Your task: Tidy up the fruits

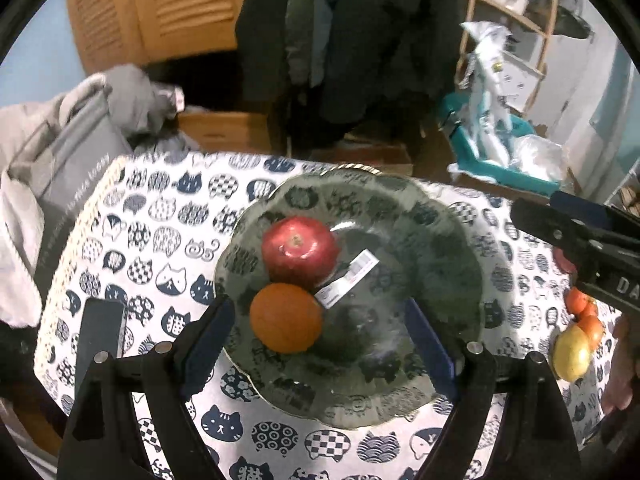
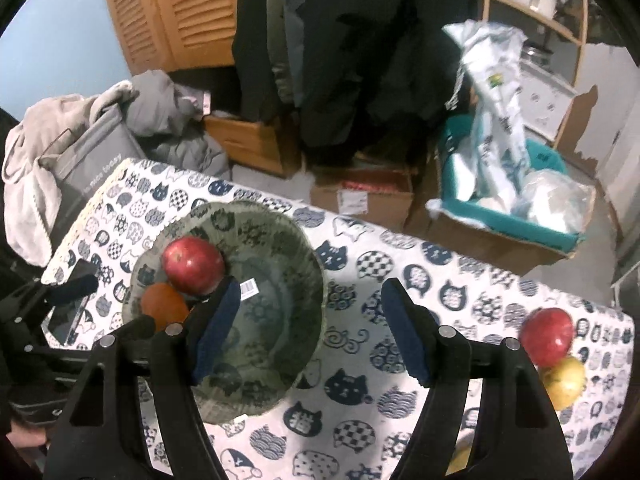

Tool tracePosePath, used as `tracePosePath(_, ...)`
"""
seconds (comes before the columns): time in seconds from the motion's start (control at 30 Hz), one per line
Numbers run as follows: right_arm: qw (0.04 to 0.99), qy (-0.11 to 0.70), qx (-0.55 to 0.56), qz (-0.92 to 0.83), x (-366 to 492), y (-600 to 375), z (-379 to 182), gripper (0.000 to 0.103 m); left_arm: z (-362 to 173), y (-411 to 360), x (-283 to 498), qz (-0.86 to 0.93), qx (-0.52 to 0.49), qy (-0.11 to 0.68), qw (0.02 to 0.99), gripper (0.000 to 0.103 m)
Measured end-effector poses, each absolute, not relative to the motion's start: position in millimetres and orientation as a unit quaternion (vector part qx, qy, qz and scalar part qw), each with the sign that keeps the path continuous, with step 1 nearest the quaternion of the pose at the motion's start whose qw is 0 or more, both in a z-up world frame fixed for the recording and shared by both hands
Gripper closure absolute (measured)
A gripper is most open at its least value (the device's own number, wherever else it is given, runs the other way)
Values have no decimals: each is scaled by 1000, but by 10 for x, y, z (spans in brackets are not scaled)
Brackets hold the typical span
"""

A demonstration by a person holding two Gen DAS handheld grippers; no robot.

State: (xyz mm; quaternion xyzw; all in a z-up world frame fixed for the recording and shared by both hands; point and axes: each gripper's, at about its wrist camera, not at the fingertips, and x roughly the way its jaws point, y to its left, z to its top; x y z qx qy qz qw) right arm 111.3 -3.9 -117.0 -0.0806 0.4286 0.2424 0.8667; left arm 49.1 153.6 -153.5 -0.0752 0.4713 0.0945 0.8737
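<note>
1. Left tool (image 1: 320, 332), left wrist view: jaws spread wide, nothing gripped. Both blue pads hang over the glass plate (image 1: 452, 248), clear of the fruit.
2. Same view: plate sits on the counter (image 1: 160, 220), which wears a cat-print cloth. A red apple (image 1: 299, 251) and an orange (image 1: 285, 318) lie in the plate's left half, touching each other, the orange nearer the camera. A white barcode label (image 1: 348, 278) shows just right of them, on the plate.
3. Same view: a dark phone (image 1: 100, 330) lies flat on the cloth left of the plate, partly behind the tool's left finger.
4. Same view, right edge: right tool (image 1: 580, 240) reaches in from the side, well apart from the plate. Below it a loose cluster of fruit on the cloth: small reddish pieces (image 1: 586, 312) and a yellow fruit (image 1: 572, 354), touching.
5. Right tool (image 2: 312, 324), right wrist view: jaws well apart, empty. Left pad lies over the plate's (image 2: 280, 248) middle, right pad over bare cloth beside it.
6. Same view: apple (image 2: 193, 265) and orange (image 2: 162, 304) sit at the plate's left side, the orange partly hidden by the tool finger.
7. Same view, far right of the counter (image 2: 440, 288): a second red apple (image 2: 547, 335) resting against a yellow fruit (image 2: 566, 382), well away from the plate.
8. Same view, left edge: left tool (image 2: 60, 292) beside the phone (image 2: 68, 316).
</note>
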Motion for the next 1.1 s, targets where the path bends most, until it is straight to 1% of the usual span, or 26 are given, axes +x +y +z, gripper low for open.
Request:
tracePosePath(0.1, 875, 416, -80, 235, 1035, -123, -1028, 26, -1399, 1457, 415, 81, -69, 455, 884, 15)
tracePosePath(0.53, 902, 368, -56, 218, 714, -582, -447, 26, -782, 1250, 123, 59, -70, 389, 917, 15)
tracePosePath(0.93, 923, 323, -62, 199, 442, -942, -119, 26, -489, 955, -40, 25, -50, 359, 932, 15)
tracePosePath(0.97, 924, 322, -63, 197, 427, -965, -109, 26, -464, 917, -48, 21, -48, 354, 934, 15)
tracePosePath(1.1, 927, 318, -57, 190, 378, -1113, -56, 26, -384, 779, -75, 10, -32, 339, 940, 6)
